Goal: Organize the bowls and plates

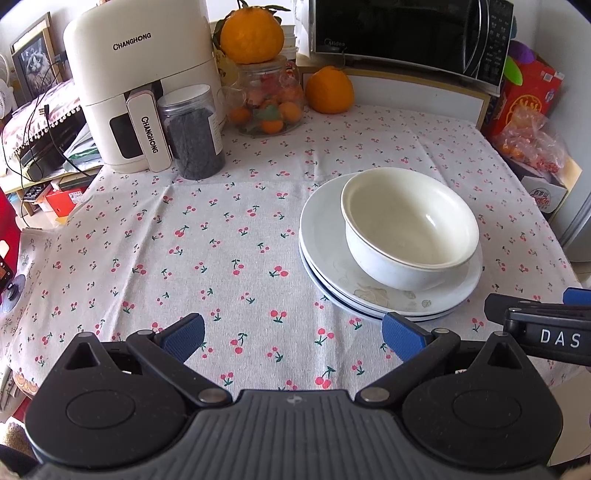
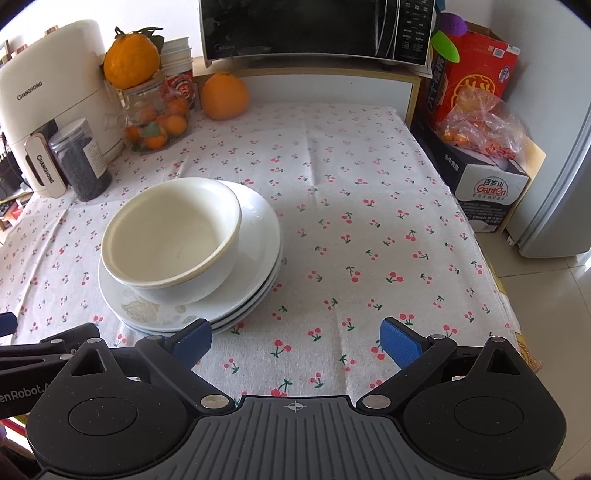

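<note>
Nested white bowls (image 1: 410, 229) (image 2: 173, 236) sit upright on a stack of white plates (image 1: 325, 240) (image 2: 258, 236) on the cherry-print tablecloth. My left gripper (image 1: 293, 338) is open with nothing between its blue pads; it hovers over bare cloth just left of and nearer than the stack. My right gripper (image 2: 297, 341) is open too and holds nothing. Its left pad (image 2: 194, 341) stands close to the near rim of the plates. In the left wrist view, part of the right gripper shows at the right edge.
At the back left stand a white air fryer (image 1: 140, 85), a dark-filled jar (image 1: 194, 133) and a glass jar of small fruit (image 1: 267, 99) topped by an orange. A second orange (image 1: 330, 90), a microwave (image 1: 406, 33) and boxes (image 2: 476, 122) line the back and right.
</note>
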Action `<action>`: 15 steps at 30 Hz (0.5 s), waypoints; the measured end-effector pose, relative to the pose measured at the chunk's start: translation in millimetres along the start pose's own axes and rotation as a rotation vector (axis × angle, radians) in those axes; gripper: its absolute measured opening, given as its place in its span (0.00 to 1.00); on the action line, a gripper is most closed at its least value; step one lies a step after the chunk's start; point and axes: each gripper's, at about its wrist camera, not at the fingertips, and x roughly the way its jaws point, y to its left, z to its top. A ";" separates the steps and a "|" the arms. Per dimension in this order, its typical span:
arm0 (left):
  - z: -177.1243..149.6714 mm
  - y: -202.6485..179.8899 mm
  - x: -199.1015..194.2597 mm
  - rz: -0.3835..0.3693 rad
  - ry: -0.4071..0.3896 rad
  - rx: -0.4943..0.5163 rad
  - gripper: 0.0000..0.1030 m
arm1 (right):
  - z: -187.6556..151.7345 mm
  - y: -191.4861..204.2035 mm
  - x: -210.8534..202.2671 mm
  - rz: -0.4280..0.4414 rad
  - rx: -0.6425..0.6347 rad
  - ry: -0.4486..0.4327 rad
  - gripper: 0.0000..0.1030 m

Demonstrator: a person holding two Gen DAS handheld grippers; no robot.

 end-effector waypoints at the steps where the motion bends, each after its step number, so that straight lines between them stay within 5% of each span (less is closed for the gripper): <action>1: -0.3 -0.1 0.0 0.000 0.001 0.000 1.00 | 0.0 0.0 0.0 0.000 -0.001 0.000 0.96; 15: -2.8 -1.7 1.2 -0.007 0.007 0.001 1.00 | 0.1 0.3 0.1 0.000 -0.001 0.001 0.96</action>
